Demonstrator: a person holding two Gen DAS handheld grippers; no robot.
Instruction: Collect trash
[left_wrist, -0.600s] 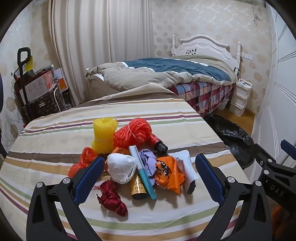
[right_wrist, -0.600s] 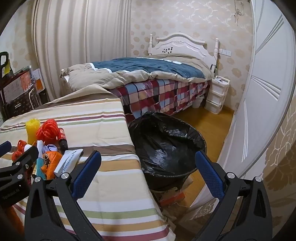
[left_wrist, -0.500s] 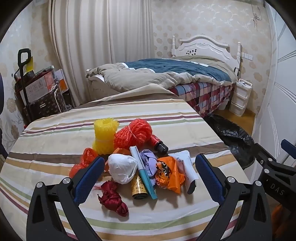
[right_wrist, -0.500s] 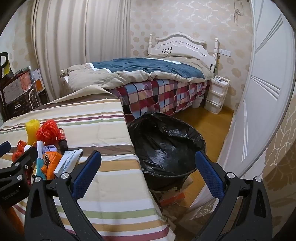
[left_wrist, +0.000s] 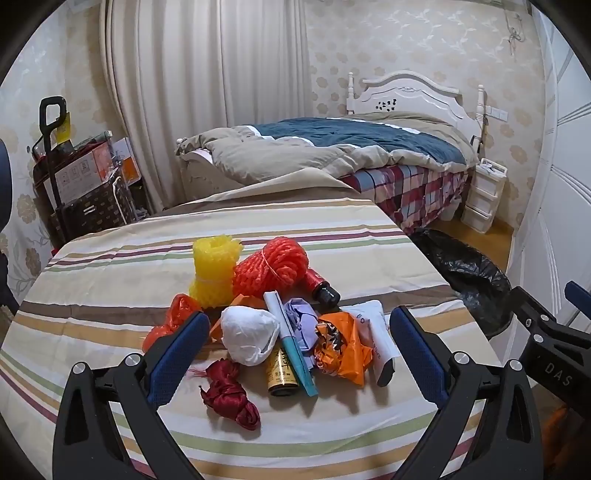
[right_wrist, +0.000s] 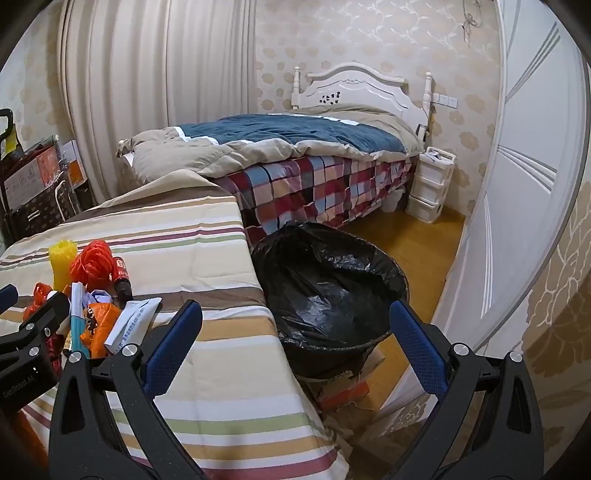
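A heap of trash lies on the striped table (left_wrist: 110, 266): yellow mesh roll (left_wrist: 214, 271), orange-red mesh ball (left_wrist: 271, 271), white wad (left_wrist: 249, 334), dark red cloth (left_wrist: 231, 393), orange wrapper (left_wrist: 341, 349), white packet (left_wrist: 376, 334), teal pen (left_wrist: 293, 350), gold can (left_wrist: 280, 373), dark bottle (left_wrist: 321, 288). My left gripper (left_wrist: 295, 354) is open and empty, just above the near side of the heap. My right gripper (right_wrist: 295, 350) is open and empty over the table's right edge, facing the black-lined bin (right_wrist: 328, 291). The heap also shows in the right wrist view (right_wrist: 96, 291).
A bed (right_wrist: 295, 147) with a plaid skirt stands behind the table and bin. A white drawer unit (right_wrist: 430, 184) is by the headboard. A white door (right_wrist: 524, 166) is on the right. A cart with boxes (left_wrist: 77, 184) stands at far left.
Both grippers have barely moved; the left view has crept slightly closer to the heap. Nothing has been taken hold of.
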